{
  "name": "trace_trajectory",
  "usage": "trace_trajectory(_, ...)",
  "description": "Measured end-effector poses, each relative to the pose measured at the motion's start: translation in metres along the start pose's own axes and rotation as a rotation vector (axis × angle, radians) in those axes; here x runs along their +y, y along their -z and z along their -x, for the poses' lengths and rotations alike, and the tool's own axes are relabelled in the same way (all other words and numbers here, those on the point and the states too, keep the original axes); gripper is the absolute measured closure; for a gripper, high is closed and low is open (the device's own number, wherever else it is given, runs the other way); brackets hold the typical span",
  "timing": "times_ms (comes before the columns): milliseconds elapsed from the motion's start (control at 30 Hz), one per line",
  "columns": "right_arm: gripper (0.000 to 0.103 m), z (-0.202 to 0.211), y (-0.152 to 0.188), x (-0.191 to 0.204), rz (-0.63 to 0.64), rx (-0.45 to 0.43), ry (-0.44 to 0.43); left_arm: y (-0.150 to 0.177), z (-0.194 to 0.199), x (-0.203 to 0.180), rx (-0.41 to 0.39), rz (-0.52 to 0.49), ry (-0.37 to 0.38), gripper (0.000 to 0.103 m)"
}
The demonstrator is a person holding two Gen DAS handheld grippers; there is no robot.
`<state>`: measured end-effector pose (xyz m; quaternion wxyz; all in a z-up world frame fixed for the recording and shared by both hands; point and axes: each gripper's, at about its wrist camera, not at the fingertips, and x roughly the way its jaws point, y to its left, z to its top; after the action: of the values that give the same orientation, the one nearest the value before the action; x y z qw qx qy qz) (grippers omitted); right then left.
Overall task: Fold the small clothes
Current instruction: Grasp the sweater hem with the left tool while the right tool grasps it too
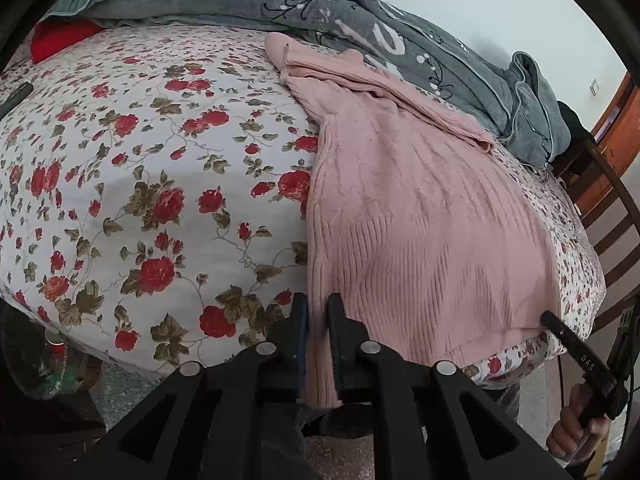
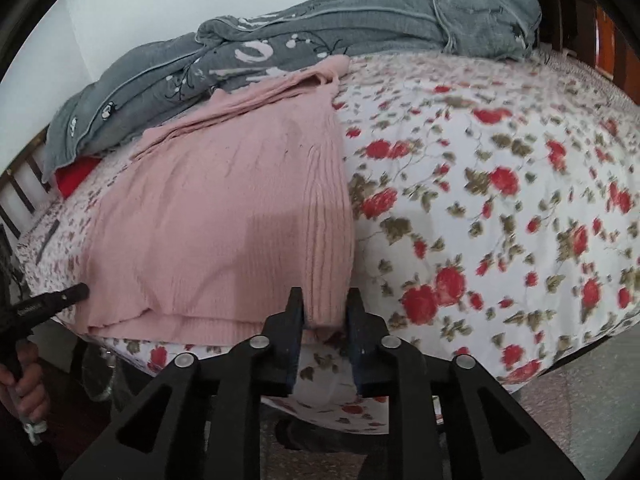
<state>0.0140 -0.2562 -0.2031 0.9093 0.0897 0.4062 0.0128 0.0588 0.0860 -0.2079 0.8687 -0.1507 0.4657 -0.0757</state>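
A pink ribbed knit sweater (image 1: 420, 216) lies flat on the floral bed, sleeves folded over its far end; it also shows in the right wrist view (image 2: 224, 216). My left gripper (image 1: 318, 308) is shut on the sweater's near left hem corner, with fabric hanging between the fingers. My right gripper (image 2: 324, 304) stands around the near right hem corner, its jaws a little apart with the fabric between them. The right gripper's tip (image 1: 550, 318) shows at the sweater's right hem in the left wrist view, and the left gripper's tip (image 2: 76, 292) shows at the left hem in the right wrist view.
The bed has a white sheet with red roses (image 1: 160, 184). A grey quilt (image 1: 360, 20) is bunched along the far side by the wall, next to a red item (image 1: 60, 40). A wooden chair (image 1: 612, 216) stands at the bed's right. The floor (image 2: 580, 408) lies below the near edge.
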Motion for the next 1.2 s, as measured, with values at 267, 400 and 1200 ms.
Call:
trace_trajectory(267, 0.053, 0.001, -0.009, -0.007, -0.083, -0.018, -0.094, 0.007, 0.0, -0.002, 0.012, -0.004, 0.014, 0.05)
trace_trajectory(400, 0.067, -0.013, -0.005, -0.007, -0.101, 0.032, -0.084, 0.007, -0.001, -0.011, 0.015, -0.017, 0.021, 0.051)
trace_trajectory(1200, 0.095, -0.01, -0.017, -0.002, -0.055, 0.07, -0.071, -0.001, -0.006, 0.004, 0.044, 0.075, 0.109, 0.096)
